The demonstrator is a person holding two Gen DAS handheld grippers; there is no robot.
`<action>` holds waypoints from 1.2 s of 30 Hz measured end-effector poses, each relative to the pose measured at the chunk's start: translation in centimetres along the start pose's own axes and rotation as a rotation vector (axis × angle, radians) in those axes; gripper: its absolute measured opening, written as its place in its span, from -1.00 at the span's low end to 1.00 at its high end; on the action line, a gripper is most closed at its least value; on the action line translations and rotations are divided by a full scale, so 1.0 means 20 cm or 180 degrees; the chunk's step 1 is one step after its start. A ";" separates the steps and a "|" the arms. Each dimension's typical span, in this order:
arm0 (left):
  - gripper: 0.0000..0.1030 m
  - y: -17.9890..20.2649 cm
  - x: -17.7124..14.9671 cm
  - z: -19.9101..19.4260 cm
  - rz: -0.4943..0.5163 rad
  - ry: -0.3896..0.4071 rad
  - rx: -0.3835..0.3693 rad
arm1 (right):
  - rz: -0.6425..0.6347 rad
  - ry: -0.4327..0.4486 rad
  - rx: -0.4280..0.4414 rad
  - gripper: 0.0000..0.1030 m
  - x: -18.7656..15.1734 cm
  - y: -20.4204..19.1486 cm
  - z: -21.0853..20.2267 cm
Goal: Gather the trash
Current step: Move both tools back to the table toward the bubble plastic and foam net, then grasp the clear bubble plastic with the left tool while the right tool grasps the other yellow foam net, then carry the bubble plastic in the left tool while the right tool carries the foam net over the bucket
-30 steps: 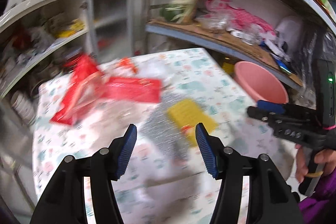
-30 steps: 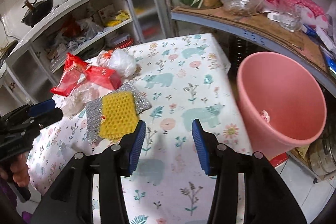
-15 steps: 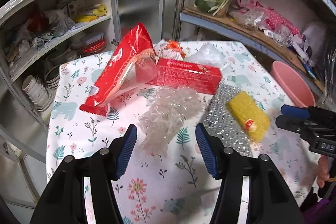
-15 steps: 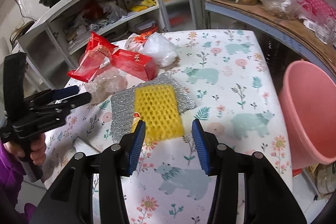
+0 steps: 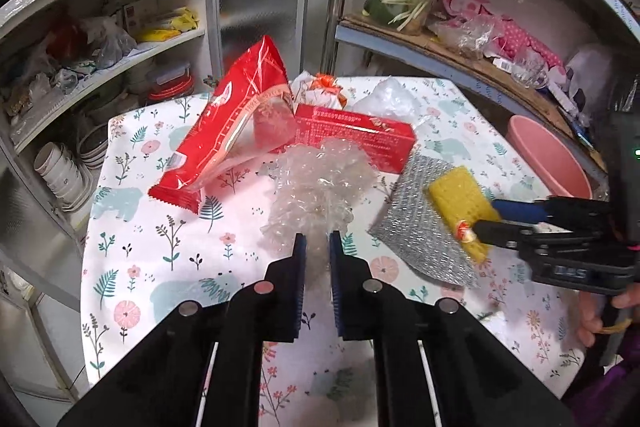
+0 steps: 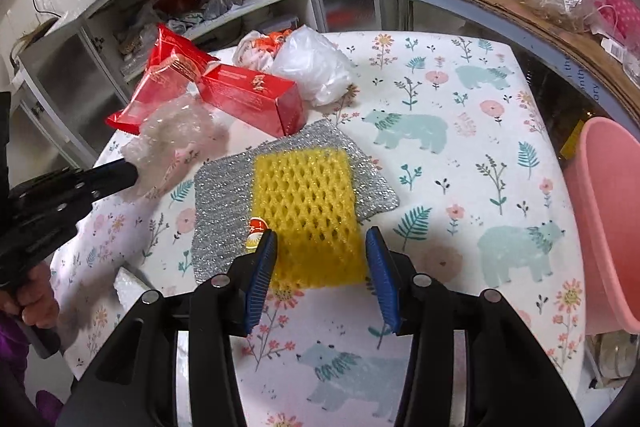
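Note:
Trash lies on the floral table: a crumpled clear bubble wrap (image 5: 320, 187), a red wrapper (image 5: 228, 135), a red box (image 5: 356, 139), a white plastic bag (image 6: 312, 67), a silver sheet (image 6: 224, 203) and a yellow foam net (image 6: 312, 203) on it. My left gripper (image 5: 318, 247) is shut on the near edge of the bubble wrap (image 6: 172, 135). My right gripper (image 6: 320, 255) is open, its fingers on either side of the foam net's near end. The pink bin (image 6: 612, 227) stands beside the table at the right.
Open cupboard shelves (image 5: 100, 59) full of bowls and bags stand behind the table. A cluttered shelf (image 5: 460, 55) with vegetables and bags runs along the right. A white scrap (image 6: 128, 283) lies at the table's near left edge.
My left gripper has closed on the bubble wrap. My right gripper has moved forward over the yellow foam net, which now lies between its fingers.

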State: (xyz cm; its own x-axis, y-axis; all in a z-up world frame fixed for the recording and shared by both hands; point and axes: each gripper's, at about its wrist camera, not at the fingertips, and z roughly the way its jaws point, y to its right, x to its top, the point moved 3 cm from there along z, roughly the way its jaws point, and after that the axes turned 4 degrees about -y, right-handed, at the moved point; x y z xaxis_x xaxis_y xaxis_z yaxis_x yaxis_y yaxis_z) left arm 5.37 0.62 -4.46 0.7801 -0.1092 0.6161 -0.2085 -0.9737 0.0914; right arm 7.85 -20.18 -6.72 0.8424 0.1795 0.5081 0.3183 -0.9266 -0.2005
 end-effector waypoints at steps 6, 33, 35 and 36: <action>-0.80 0.01 0.00 -0.09 -0.0057 0.0110 -0.0008 | 0.0021 0.0108 0.0035 -0.81 -0.01 0.01 -0.05; -0.80 0.58 0.32 -0.12 0.0164 0.0405 -0.0232 | 0.0637 0.0869 -0.0308 -0.83 -0.06 0.48 -0.60; -0.80 0.65 0.35 -0.09 0.0230 0.0405 -0.0263 | 0.0722 0.0912 -0.0363 -0.83 -0.08 0.55 -0.63; -0.80 0.69 0.36 -0.07 0.0264 0.0399 -0.0284 | 0.0759 0.0928 -0.0390 -0.83 -0.08 0.58 -0.64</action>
State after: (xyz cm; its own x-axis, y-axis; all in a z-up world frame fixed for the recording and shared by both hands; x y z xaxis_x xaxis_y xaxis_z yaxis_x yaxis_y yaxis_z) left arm 7.33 -13.27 2.44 0.6794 -0.1573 0.7167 -0.3250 -0.9402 0.1017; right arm 4.55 -35.53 0.89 0.7220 -0.1308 0.6794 0.0595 -0.9666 -0.2493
